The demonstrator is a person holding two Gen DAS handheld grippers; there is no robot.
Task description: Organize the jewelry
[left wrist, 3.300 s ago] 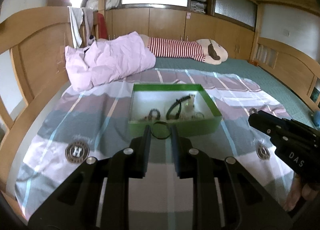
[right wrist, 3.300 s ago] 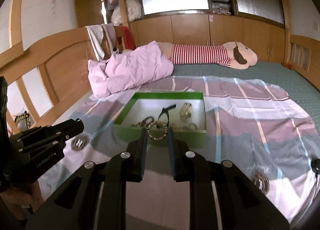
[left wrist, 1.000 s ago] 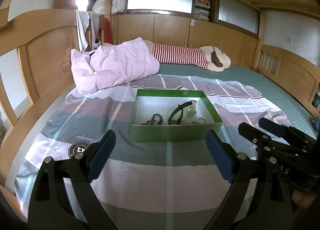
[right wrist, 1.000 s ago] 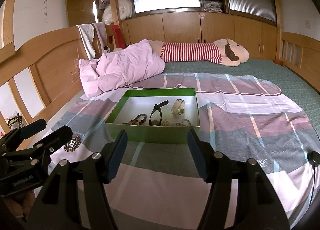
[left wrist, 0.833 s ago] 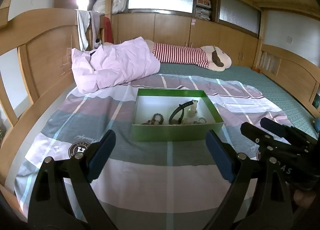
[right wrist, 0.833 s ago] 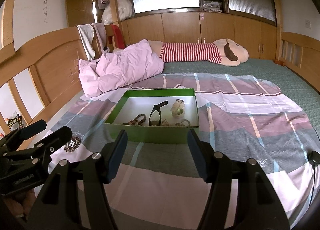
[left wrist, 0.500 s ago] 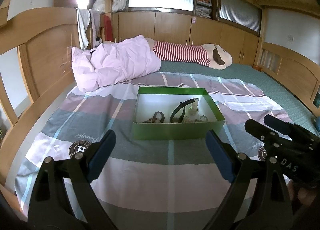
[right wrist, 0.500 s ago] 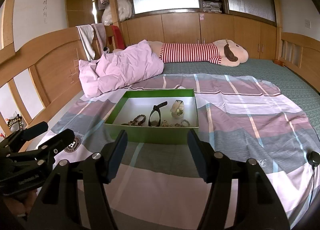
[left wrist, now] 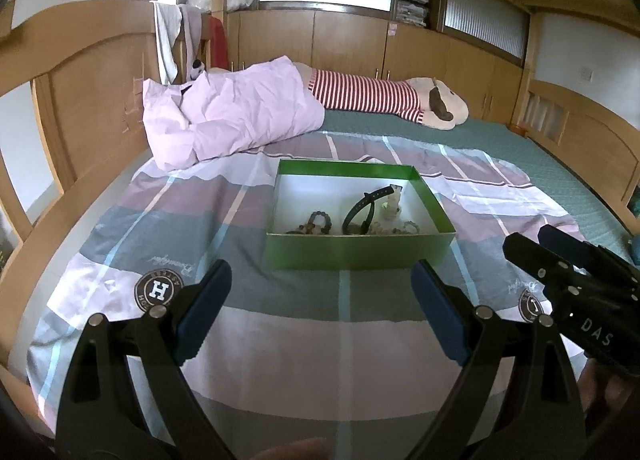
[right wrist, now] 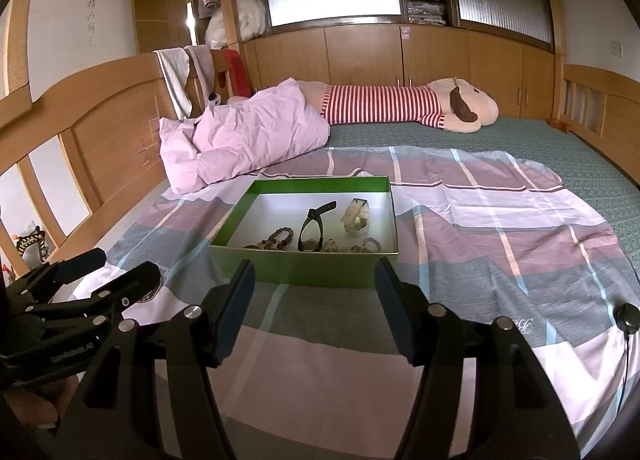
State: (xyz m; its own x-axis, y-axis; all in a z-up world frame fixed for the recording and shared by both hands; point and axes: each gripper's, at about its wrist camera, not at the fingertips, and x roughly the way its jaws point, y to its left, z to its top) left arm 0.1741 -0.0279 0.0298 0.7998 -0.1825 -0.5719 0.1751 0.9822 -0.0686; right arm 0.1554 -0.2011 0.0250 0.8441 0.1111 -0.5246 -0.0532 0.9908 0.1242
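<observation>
A green box with a white inside sits on the striped bedspread, ahead of both grippers. In it lie a black watch, a beaded bracelet, a cream watch and small bracelets. My left gripper is open wide with nothing between its blue pads, short of the box's near wall. My right gripper is also open and empty, just before the green box. The right wrist view shows the black watch, beaded bracelet and cream watch.
A pink pillow and a long striped plush toy lie behind the box. A wooden bed frame runs along the left. A black round device on a cable rests on the spread at the right.
Three seconds ago each gripper was shut on a ring-shaped bracelet at the box's near wall; now both are open, empty and drawn back. Over the last second almost nothing moved.
</observation>
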